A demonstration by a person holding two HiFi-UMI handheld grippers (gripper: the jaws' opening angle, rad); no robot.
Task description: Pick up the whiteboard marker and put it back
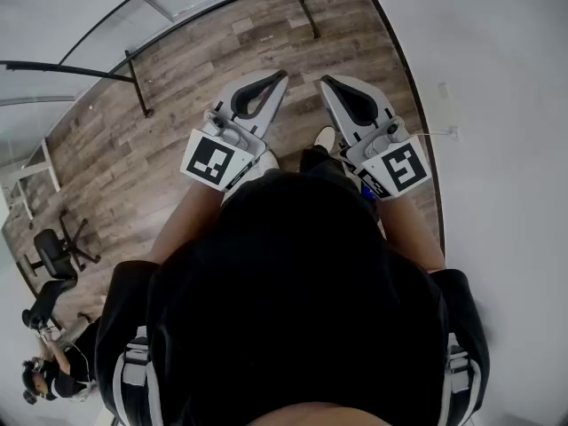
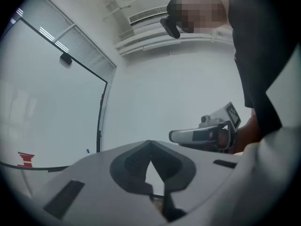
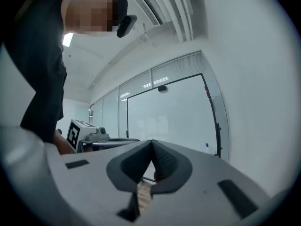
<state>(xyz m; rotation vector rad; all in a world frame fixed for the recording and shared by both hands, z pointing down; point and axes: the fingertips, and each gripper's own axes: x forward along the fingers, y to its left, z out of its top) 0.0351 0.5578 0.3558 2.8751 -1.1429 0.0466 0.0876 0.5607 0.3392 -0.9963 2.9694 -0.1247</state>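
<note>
A small blue-capped marker [image 3: 206, 145] sticks to the whiteboard [image 3: 164, 112] close to its black right frame; in the left gripper view the marker [image 2: 87, 151] shows as a tiny dark stub by the frame. My left gripper [image 1: 280, 76] and right gripper [image 1: 325, 81] are held level side by side before the person's chest, well short of the board. Both are shut with nothing between the pads. The left gripper [image 2: 150, 143] and the right gripper [image 3: 151, 141] each show tips that meet.
The whiteboard stands on a black frame with legs [image 1: 138, 82] over a wood-plank floor [image 1: 222, 69]. A white wall [image 1: 497, 105] runs along the right. A red item [image 2: 26, 158] sits on the board. A black office chair [image 1: 55, 254] and another person [image 1: 44, 375] are at lower left.
</note>
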